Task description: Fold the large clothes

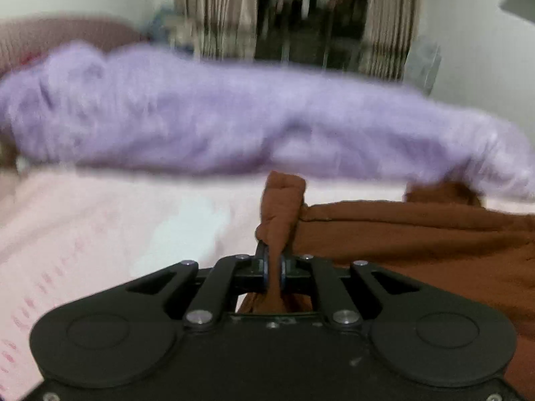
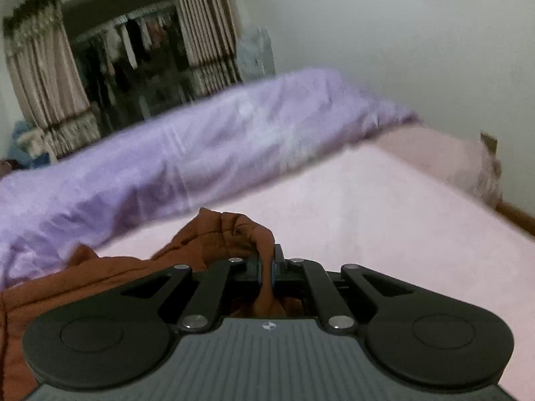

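A rust-brown garment [image 1: 418, 237] hangs stretched between my two grippers above a pale pink bed sheet [image 1: 117, 227]. My left gripper [image 1: 274, 267] is shut on a bunched corner of it, with the cloth running off to the right. In the right wrist view my right gripper [image 2: 266, 267] is shut on another bunched corner of the brown garment [image 2: 100, 274], which trails off to the left. The rest of the garment is out of view below the grippers.
A rolled lilac blanket [image 1: 217, 120] [image 2: 207, 153] lies across the bed behind the garment. The pink sheet [image 2: 384, 220] stretches to the bed's right edge by a white wall. Curtains [image 2: 43, 77] and a dark clothes rack [image 2: 133, 50] stand at the back.
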`<move>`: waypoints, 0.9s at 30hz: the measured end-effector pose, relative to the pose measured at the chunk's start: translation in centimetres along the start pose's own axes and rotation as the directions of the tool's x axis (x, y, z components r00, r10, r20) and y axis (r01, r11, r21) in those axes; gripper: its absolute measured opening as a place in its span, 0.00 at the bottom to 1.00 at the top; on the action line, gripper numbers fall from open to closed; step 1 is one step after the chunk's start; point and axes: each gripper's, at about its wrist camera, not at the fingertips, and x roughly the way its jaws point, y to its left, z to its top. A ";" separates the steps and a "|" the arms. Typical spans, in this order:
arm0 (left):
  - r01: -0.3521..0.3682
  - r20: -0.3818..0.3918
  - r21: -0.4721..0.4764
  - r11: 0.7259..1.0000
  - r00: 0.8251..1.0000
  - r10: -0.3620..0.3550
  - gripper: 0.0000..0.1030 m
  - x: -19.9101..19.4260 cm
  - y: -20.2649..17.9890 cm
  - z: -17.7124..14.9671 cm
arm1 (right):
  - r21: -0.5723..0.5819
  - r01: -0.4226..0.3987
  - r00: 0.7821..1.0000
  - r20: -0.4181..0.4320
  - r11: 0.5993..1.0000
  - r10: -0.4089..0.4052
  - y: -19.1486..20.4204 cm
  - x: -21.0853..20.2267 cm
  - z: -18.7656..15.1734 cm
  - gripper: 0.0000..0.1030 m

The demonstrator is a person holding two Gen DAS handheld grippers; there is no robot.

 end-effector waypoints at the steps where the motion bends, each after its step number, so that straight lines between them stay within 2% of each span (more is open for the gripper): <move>1: -0.007 -0.032 0.001 1.000 0.999 0.007 0.10 1.2 -0.1 -0.9 | -0.005 0.021 0.999 -0.050 1.000 -0.021 0.0 1.4 -0.7 0.06; 2: -0.016 -0.047 0.018 1.000 0.999 0.017 0.10 2.0 -0.4 -1.7 | -0.022 0.033 0.995 -0.093 0.999 -0.035 0.1 2.8 -1.6 0.08; 4: -0.045 -0.009 0.068 0.997 0.999 0.046 0.17 1.7 -1.2 -2.1 | -0.060 0.052 0.993 -0.102 0.997 -0.058 0.5 3.5 -2.9 0.22; 5: -0.060 0.008 0.092 0.994 0.998 0.059 0.20 1.3 -1.5 -1.9 | -0.072 0.063 0.994 -0.090 0.995 -0.069 0.6 3.2 -2.9 0.37; 6: -0.077 0.024 0.107 0.991 0.997 0.075 0.28 0.9 -1.7 -1.6 | -0.082 0.069 0.995 -0.067 0.994 -0.074 0.6 2.6 -2.6 0.51; 7: -0.089 0.031 0.114 0.989 0.996 0.086 0.36 0.7 -1.6 -1.4 | -0.097 0.072 0.996 -0.042 0.993 -0.076 0.6 2.0 -2.2 0.56; 8: -0.093 0.035 0.116 0.989 0.995 0.089 0.36 0.2 -1.3 -1.1 | -0.117 0.072 0.997 -0.017 0.991 -0.075 0.6 1.3 -1.8 0.67; 9: -0.083 0.033 0.110 0.990 0.996 0.080 0.41 0.1 -0.9 -0.8 | -0.143 0.069 0.998 0.008 0.987 -0.069 0.5 0.4 -1.6 0.77; 11: -0.055 0.015 0.080 0.995 0.998 0.054 0.55 0.2 0.0 -0.5 | -0.192 0.037 0.999 0.020 0.981 -0.034 0.1 -0.6 -1.1 0.80; 13: -0.026 0.000 0.047 0.999 1.000 0.026 0.73 0.4 0.4 -0.6 | -0.218 -0.014 1.000 0.001 0.976 0.014 -0.3 -0.9 -1.0 0.81; 15: 0.004 -0.020 0.025 1.000 1.000 -0.004 0.74 0.6 0.6 -0.9 | -0.231 -0.040 0.999 -0.018 0.972 0.037 -0.4 -0.3 -1.0 0.86; 16: 0.017 -0.029 0.023 1.000 0.999 -0.016 0.71 0.9 0.7 -0.8 | -0.236 -0.043 0.999 -0.036 0.971 0.035 -0.1 0.1 -1.1 0.86; 17: 0.028 -0.031 0.022 0.999 0.999 -0.028 0.61 1.1 0.6 -0.8 | -0.235 -0.047 0.998 -0.059 0.971 0.034 -0.1 0.9 -1.2 0.85; 18: 0.056 -0.032 0.022 0.998 0.998 -0.055 0.06 1.4 0.6 -0.8 | -0.215 -0.058 0.996 -0.080 0.975 0.042 -0.3 1.7 -1.3 0.49; 19: 0.067 -0.033 -0.001 0.998 0.997 -0.067 0.05 1.5 0.6 -0.6 | -0.181 -0.076 0.994 -0.094 0.981 0.059 -0.5 2.4 -1.3 0.18; 20: 0.044 0.001 -0.027 0.999 0.999 -0.044 0.05 1.2 0.4 -0.5 | -0.134 -0.091 0.991 -0.107 0.987 0.077 -0.7 2.9 -1.3 0.04; 21: 0.034 0.046 -0.028 0.999 0.998 -0.032 0.05 0.5 0.2 -0.2 | -0.087 -0.093 0.991 -0.107 0.992 0.083 -0.9 2.8 -1.2 0.04; 22: 0.025 0.089 -0.013 1.000 0.996 -0.024 0.05 -0.3 -0.2 0.0 | -0.059 -0.077 0.996 -0.057 0.995 0.073 -0.9 2.0 -1.1 0.04; 25: 0.027 0.183 -0.004 1.000 0.983 -0.025 0.06 -2.7 -0.7 1.5 | -0.106 -0.027 0.993 0.111 0.994 0.039 0.6 -1.4 -0.1 0.04; 27: 0.014 0.221 0.014 1.000 0.975 -0.017 0.06 -3.0 -0.9 2.2 | -0.092 -0.030 0.983 0.177 0.995 0.046 0.9 -2.7 1.0 0.04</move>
